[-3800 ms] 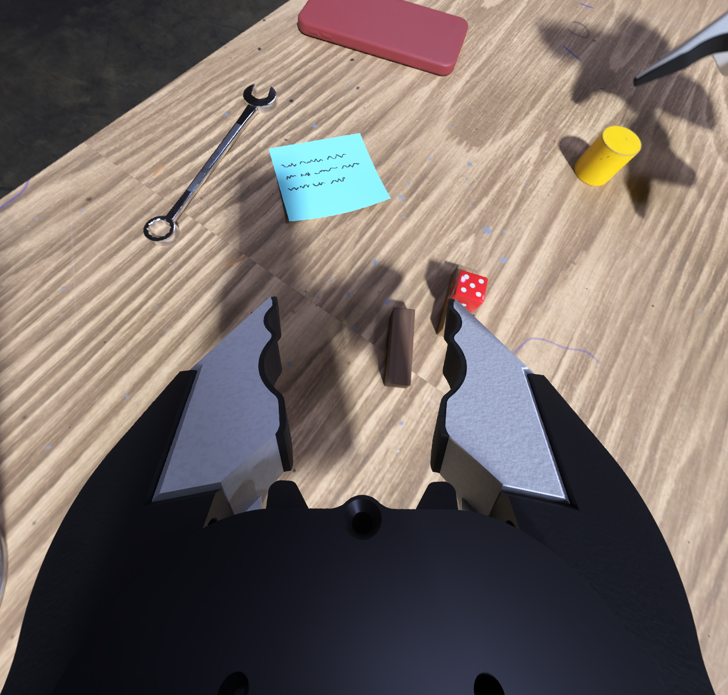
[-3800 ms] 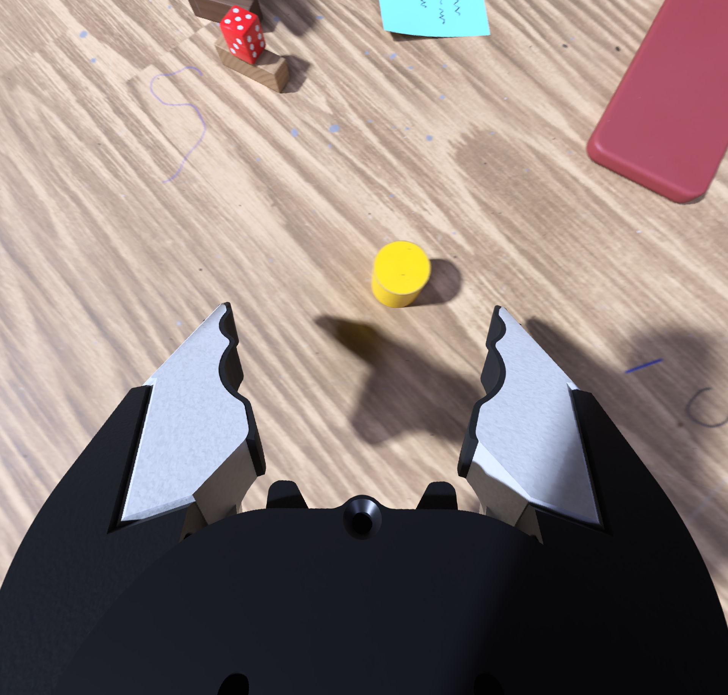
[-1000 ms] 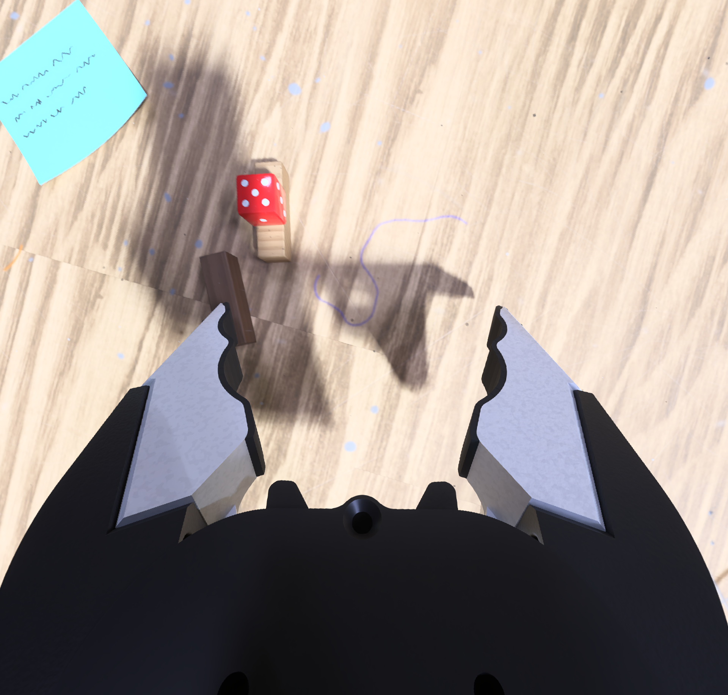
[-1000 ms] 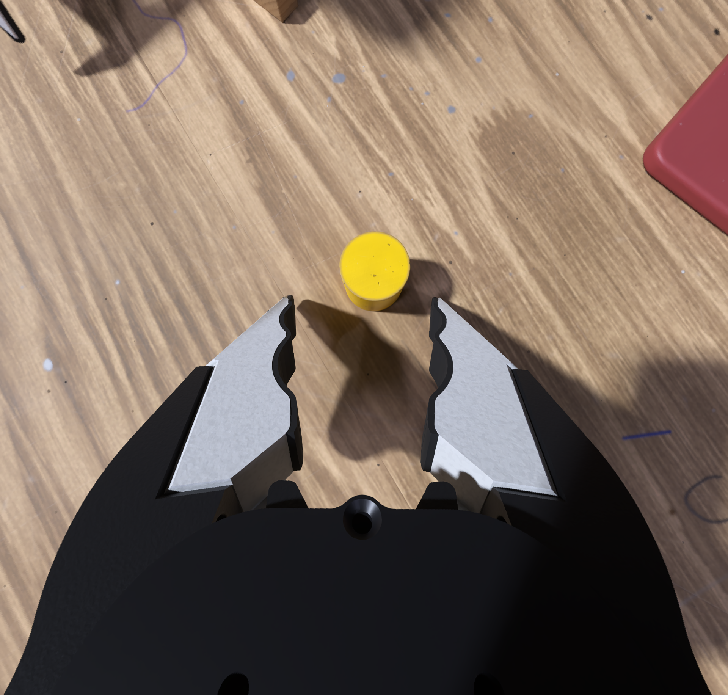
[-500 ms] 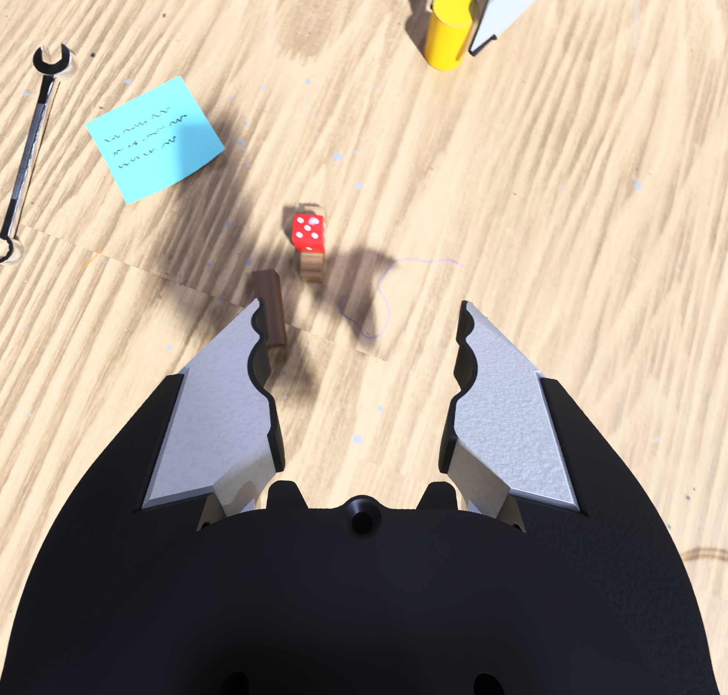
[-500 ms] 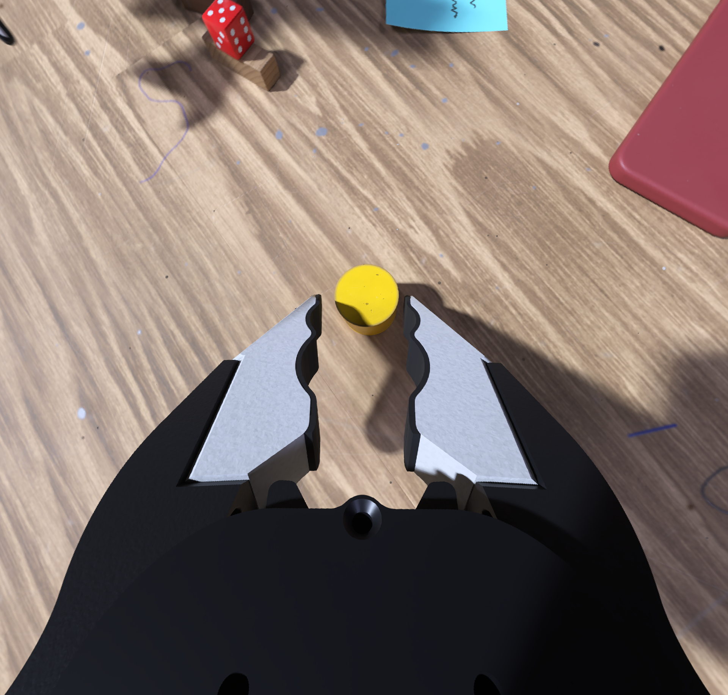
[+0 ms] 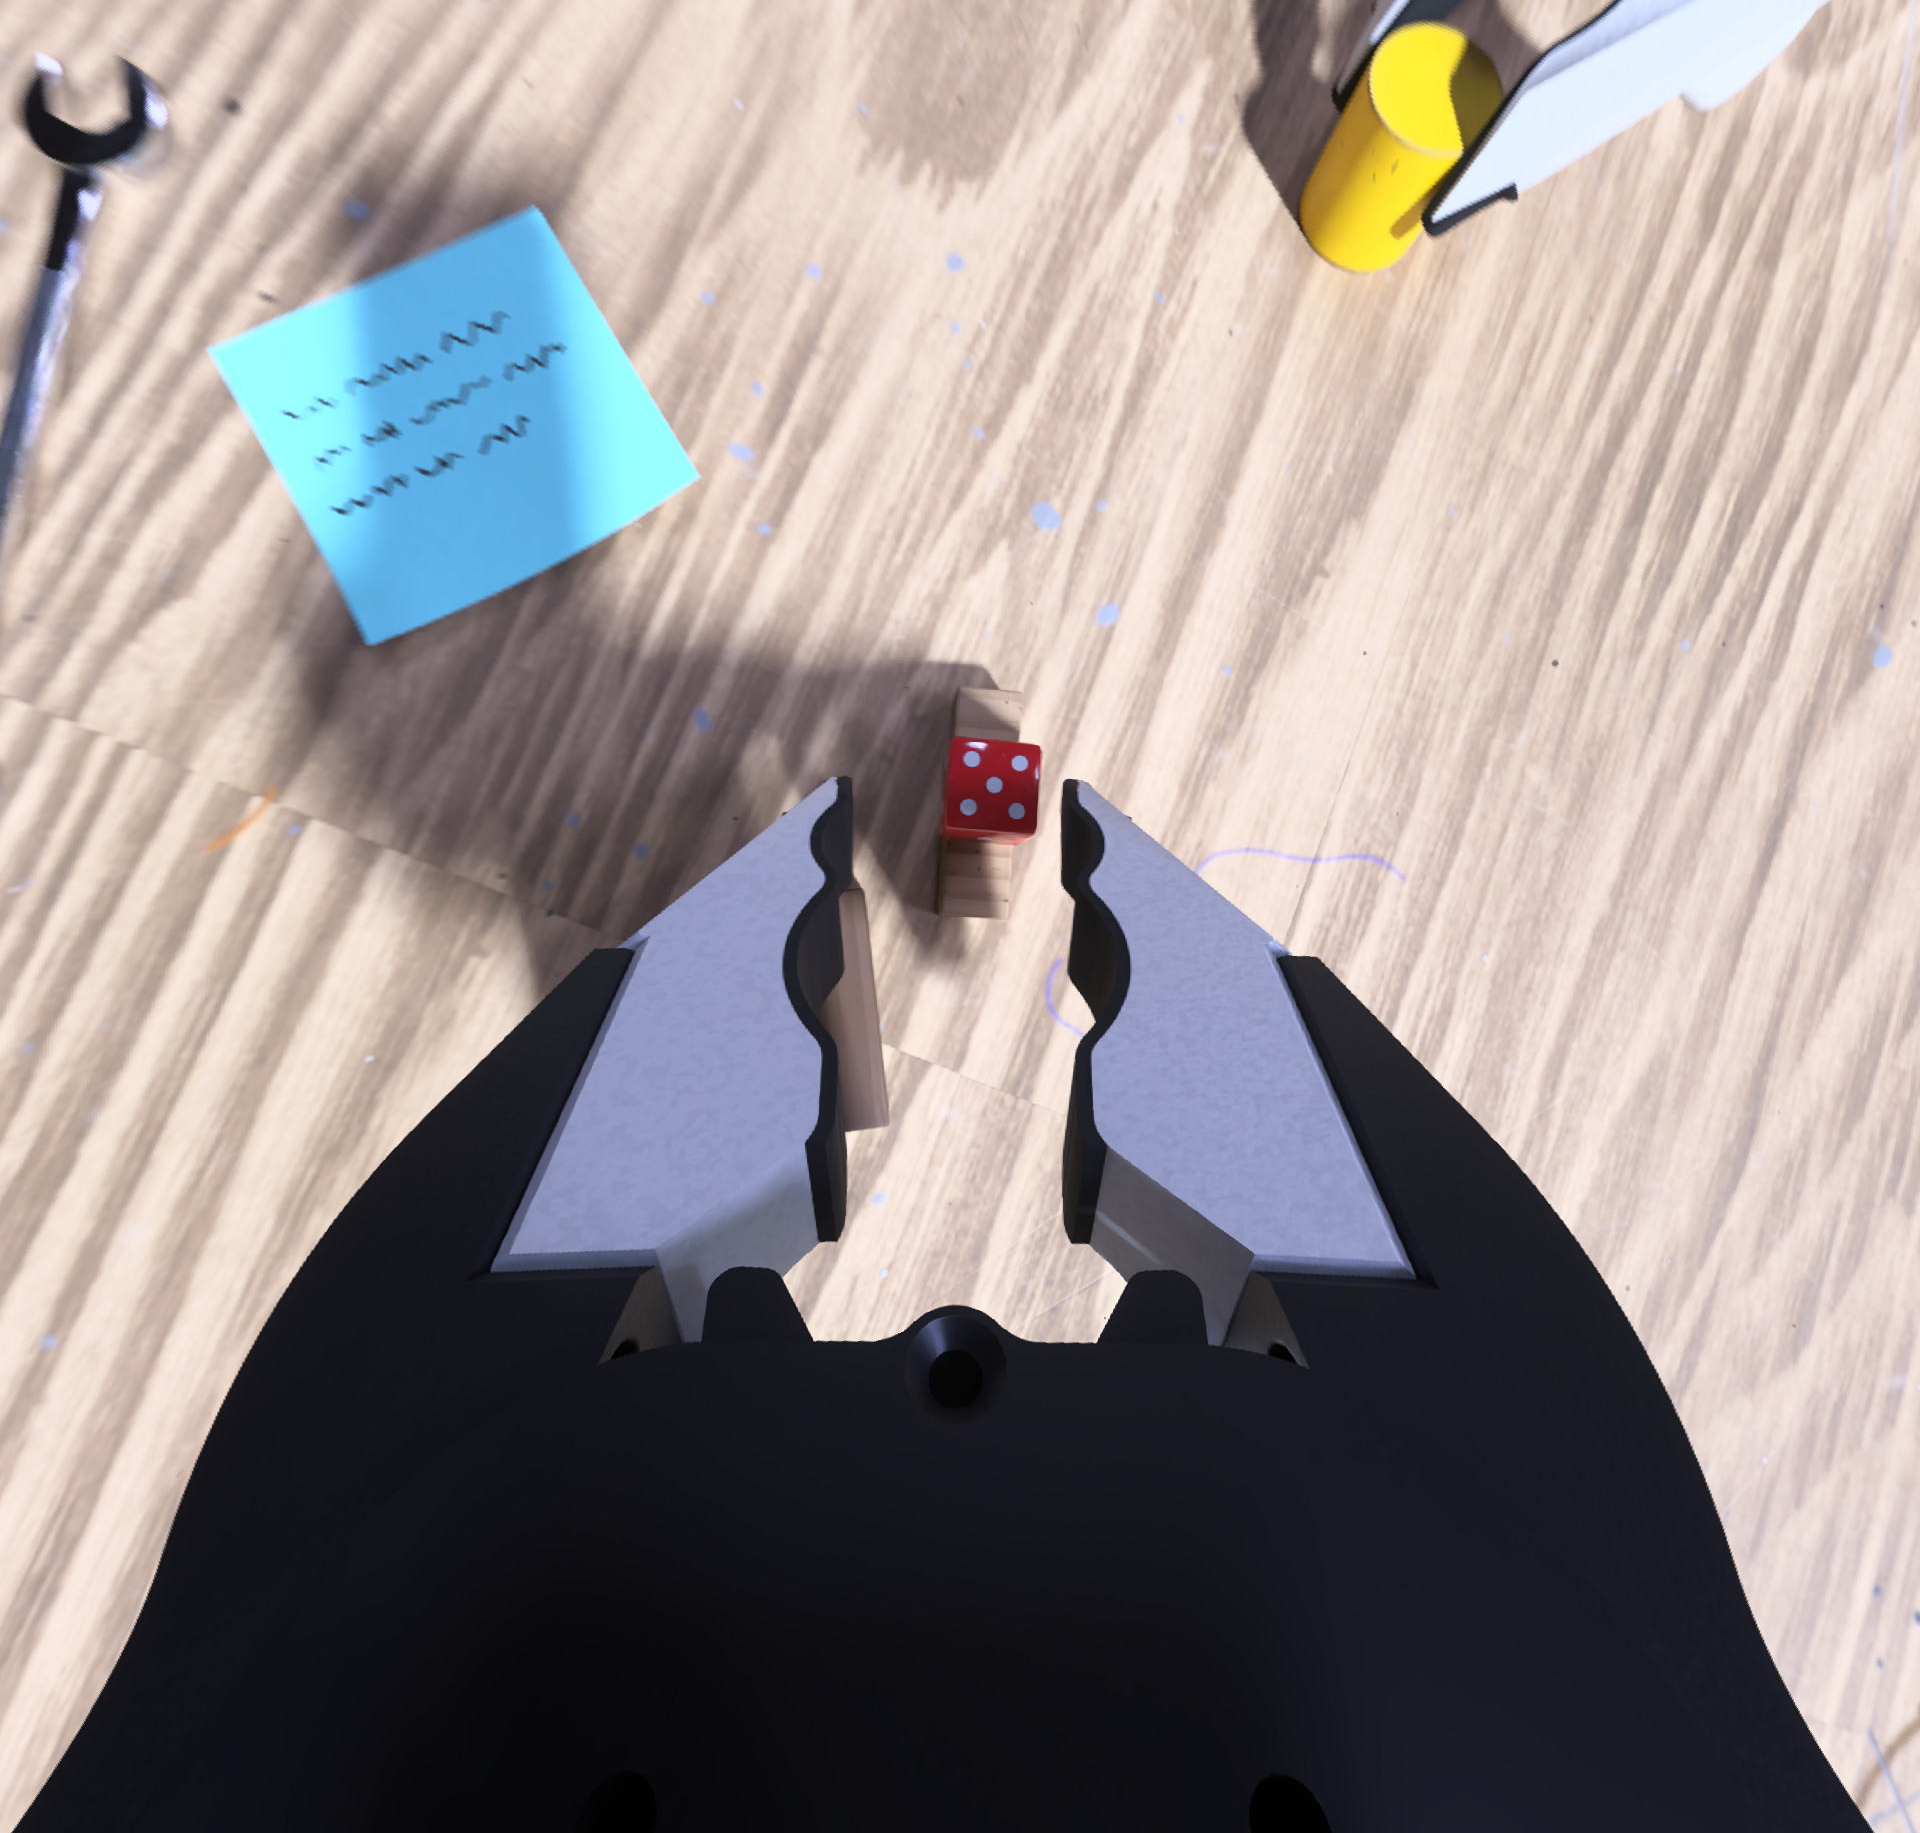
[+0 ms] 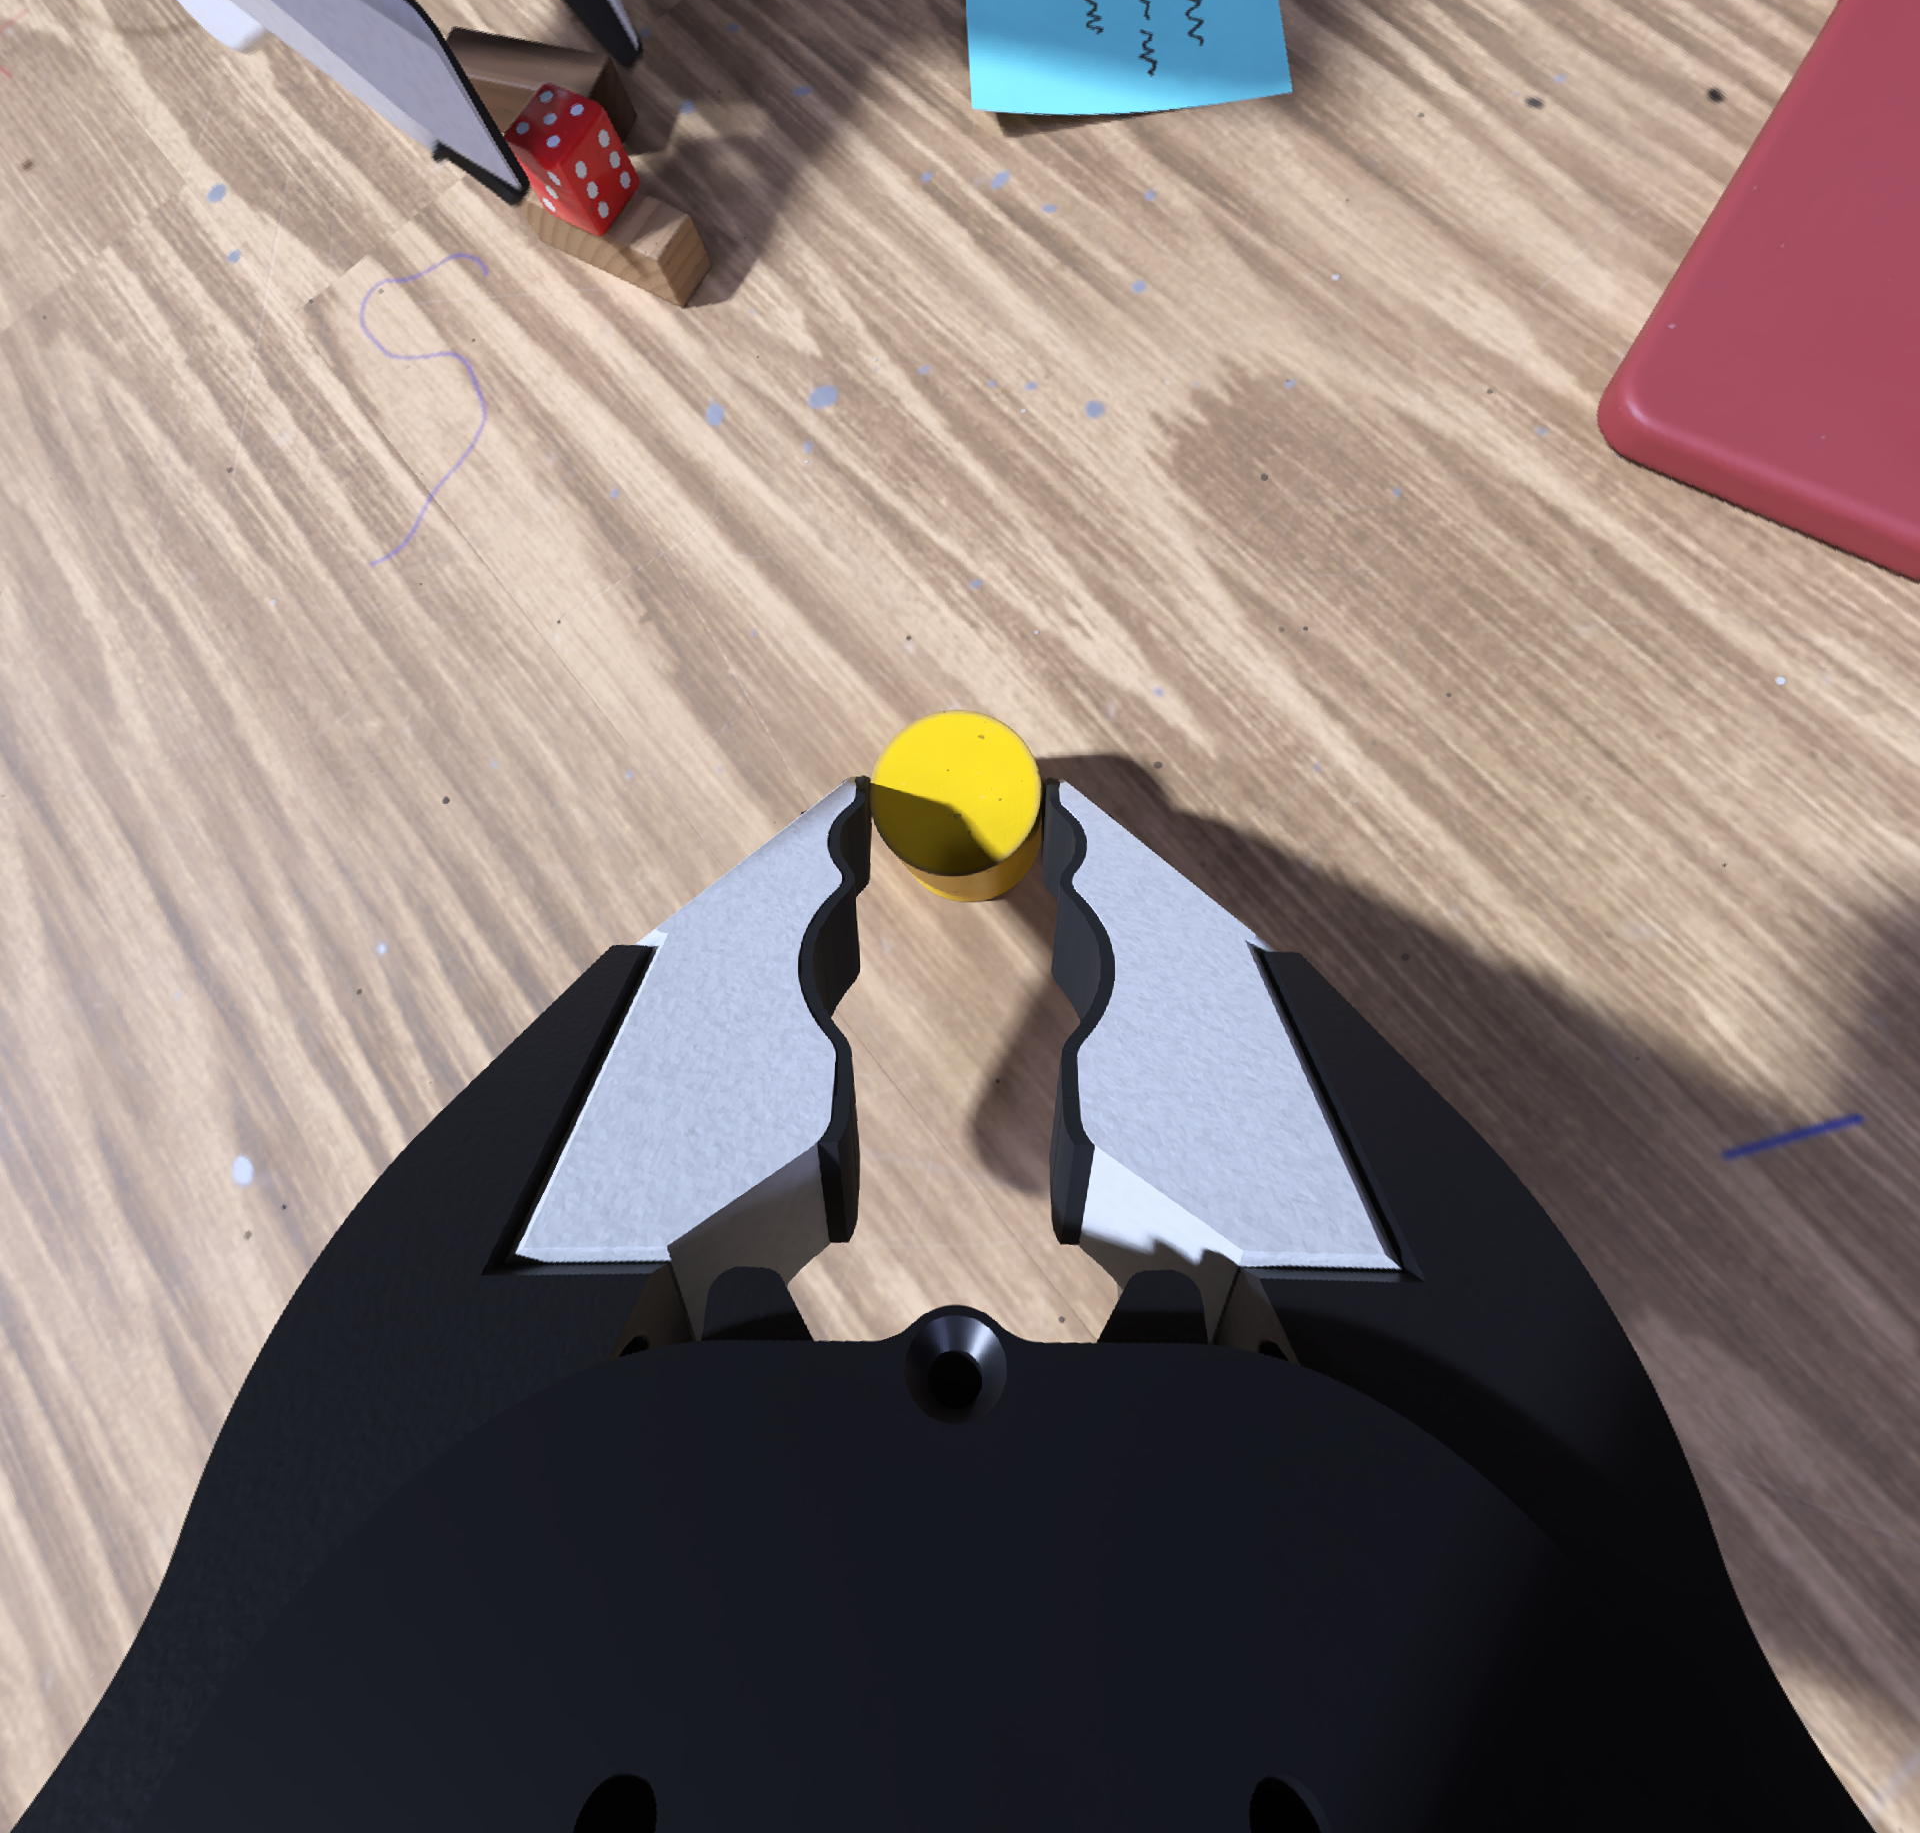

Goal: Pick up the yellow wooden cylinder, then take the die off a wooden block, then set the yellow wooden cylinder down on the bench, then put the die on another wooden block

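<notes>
The yellow wooden cylinder (image 8: 956,796) stands on the wooden bench between the tips of my right gripper (image 8: 954,788), which is shut on it. It also shows in the left wrist view (image 7: 1382,162), held between the right gripper's fingers (image 7: 1621,90). The red die (image 7: 992,801) sits on a light wooden block (image 7: 977,884). My left gripper (image 7: 956,788) is open, its tips on either side of the die with a gap on both sides. A darker wooden block (image 7: 857,1014) lies along its left finger. The right wrist view shows the die (image 8: 571,157) between the left gripper's fingers (image 8: 395,48).
A blue sticky note (image 7: 447,422) lies left of the die, and a wrench (image 7: 62,173) lies at the far left edge. A flat red slab (image 8: 1787,329) lies at the right of the right wrist view. Bare bench (image 8: 1039,536) lies between cylinder and die.
My right gripper has closed from a loose gap onto the yellow cylinder. My left gripper has moved in over the die and narrowed its jaws around it.
</notes>
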Available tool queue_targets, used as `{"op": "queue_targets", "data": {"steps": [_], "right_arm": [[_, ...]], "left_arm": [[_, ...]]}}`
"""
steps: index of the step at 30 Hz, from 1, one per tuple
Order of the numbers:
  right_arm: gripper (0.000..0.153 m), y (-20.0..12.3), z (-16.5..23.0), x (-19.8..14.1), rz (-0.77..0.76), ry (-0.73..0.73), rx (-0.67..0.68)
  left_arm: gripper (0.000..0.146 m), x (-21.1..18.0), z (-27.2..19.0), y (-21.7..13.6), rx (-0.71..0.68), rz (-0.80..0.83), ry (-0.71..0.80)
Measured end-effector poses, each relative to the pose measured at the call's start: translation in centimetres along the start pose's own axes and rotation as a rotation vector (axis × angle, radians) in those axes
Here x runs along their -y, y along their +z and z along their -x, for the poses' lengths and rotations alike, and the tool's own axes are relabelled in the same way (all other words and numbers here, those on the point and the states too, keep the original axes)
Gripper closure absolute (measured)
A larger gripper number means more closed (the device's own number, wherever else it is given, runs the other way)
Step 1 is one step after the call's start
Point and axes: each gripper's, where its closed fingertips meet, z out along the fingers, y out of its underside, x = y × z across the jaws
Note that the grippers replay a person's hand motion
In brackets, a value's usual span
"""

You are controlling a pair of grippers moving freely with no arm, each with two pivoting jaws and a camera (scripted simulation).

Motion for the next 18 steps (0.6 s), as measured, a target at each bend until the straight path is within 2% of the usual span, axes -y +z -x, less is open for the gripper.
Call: {"op": "queue_targets", "data": {"steps": [4, 18], "right_arm": [[0.120, 0.1, 0.0, 0.3, -0.006, -0.025, -0.022], [0.120, 0.8, -0.2, 2.2, -0.024, -0.031, 0.004]], "left_arm": [[0.126, -0.4, -0.7, 0.8, -0.052, 0.020, 0.031], [0.127, -1.0, 0.0, 0.0, -0.051, -0.031, -0.010]]}}
